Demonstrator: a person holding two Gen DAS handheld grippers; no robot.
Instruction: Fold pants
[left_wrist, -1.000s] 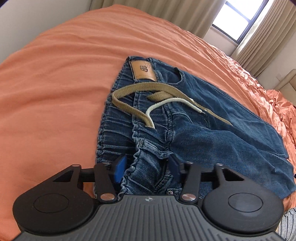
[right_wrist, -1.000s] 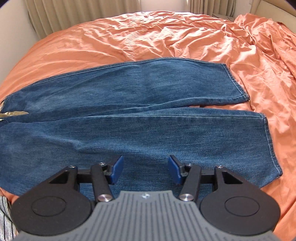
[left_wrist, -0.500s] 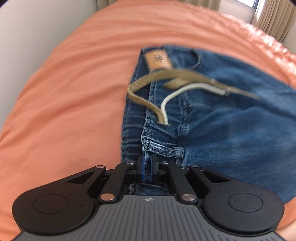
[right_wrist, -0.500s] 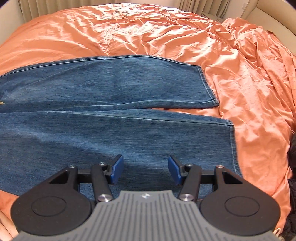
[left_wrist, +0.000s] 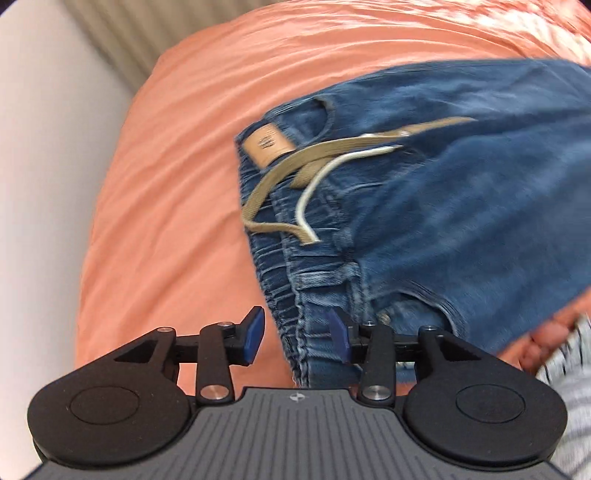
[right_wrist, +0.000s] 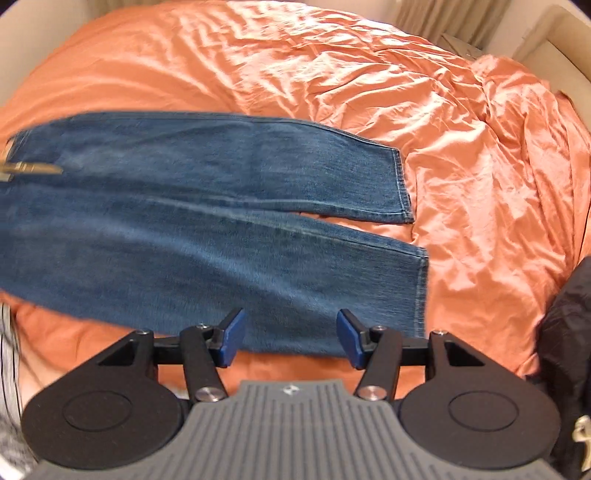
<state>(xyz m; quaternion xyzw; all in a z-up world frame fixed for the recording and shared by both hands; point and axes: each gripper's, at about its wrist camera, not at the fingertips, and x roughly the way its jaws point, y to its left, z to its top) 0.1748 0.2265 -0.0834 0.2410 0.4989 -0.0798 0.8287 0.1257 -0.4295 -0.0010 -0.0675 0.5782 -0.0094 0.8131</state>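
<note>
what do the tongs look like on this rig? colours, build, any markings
Both match. The left tongs and right tongs have blue fingertip pads on black linkage arms with silver pivot screws. Two round black discs flank a ribbed grey centre plate, which carries a small white logo near its front edge. No cables show. Striped grey-white fabric, possibly the person's clothing, sits at the frame edge.
</note>
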